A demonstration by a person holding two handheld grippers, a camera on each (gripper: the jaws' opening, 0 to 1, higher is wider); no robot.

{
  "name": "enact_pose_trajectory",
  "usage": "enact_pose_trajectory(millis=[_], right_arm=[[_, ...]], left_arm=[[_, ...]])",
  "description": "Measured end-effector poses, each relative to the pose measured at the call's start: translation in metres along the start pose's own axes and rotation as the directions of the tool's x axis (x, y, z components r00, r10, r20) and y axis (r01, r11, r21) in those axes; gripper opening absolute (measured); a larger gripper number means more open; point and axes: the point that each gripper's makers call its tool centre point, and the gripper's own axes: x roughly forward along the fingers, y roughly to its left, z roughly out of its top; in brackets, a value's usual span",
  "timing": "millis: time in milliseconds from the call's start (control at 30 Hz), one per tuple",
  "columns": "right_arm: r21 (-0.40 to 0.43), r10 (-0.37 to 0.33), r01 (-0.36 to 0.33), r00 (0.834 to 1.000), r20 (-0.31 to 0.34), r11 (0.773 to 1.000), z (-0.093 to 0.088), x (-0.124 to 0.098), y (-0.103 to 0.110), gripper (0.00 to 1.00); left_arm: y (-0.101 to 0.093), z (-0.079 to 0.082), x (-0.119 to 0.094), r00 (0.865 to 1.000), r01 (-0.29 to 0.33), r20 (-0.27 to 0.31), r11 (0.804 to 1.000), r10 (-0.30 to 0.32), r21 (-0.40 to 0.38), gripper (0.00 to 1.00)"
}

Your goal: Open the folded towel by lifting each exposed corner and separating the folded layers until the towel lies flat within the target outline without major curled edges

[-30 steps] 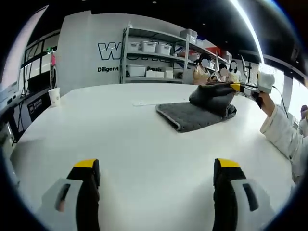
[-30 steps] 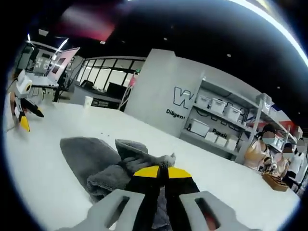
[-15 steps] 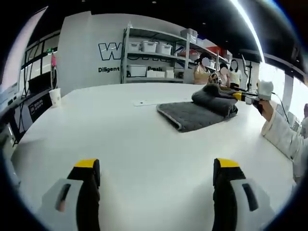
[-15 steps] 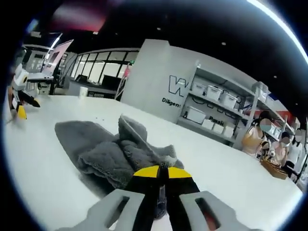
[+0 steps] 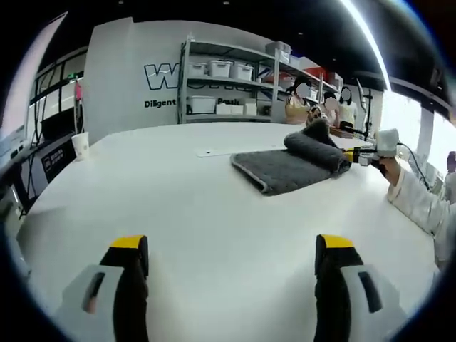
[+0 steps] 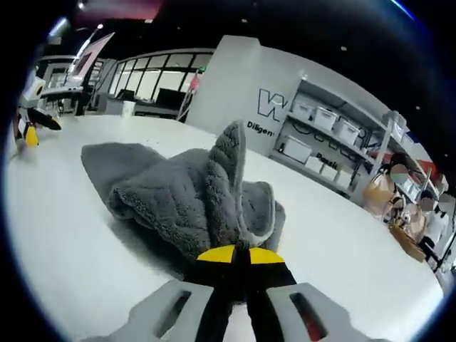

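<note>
Towel (image 6: 189,203) is soft, thick, limp microfibre, so judge it light and floppy: it will sag and fold back on itself wherever you don't hold it, and it likely drags a bit on the white table (image 6: 64,263). Best hold is at a corner or hem, one layer only, not a bunched wad.

Looks: dark grey, quilted weave, stitched hem. Right in front of your right gripper (image 6: 235,251) it's heaped up, with one flap standing upright just ahead of the jaws and a flat part spread beyond and to the left.

Your right gripper has its jaws closed together on the near edge of the towel, cloth pinched between the yellow tips. In the left gripper view it's seen far ahead and to the right, at the towel's (image 5: 288,167) rolled end.

Your left gripper (image 5: 231,256) has its jaws wide apart, holding nothing, low over bare table, well short of the towel.

No target outline visible. Still folded, not flat yet.
</note>
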Motion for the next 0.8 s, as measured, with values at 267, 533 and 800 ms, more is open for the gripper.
enact_pose_trajectory(millis=[267,533,800], right_arm=[[-0.002,0.003,-0.003,1.000,-0.002,1.000,0.001,-0.002,-0.001,0.00],[-0.007,-0.004,0.004,1.000,-0.009,1.000,0.004,-0.007,-0.004,0.04],[0.030,-0.104,0.105,0.994,-0.031,0.994,0.008,-0.024,-0.031,0.43]], left_arm=[[-0.001,0.001,0.000,1.000,0.002,0.001,1.000,-0.002,0.004,0.96],[-0.001,0.002,0.000,1.000,0.000,0.009,1.000,0.000,0.000,0.95],[-0.002,0.006,0.000,1.000,0.002,0.023,1.000,-0.002,0.006,0.96]])
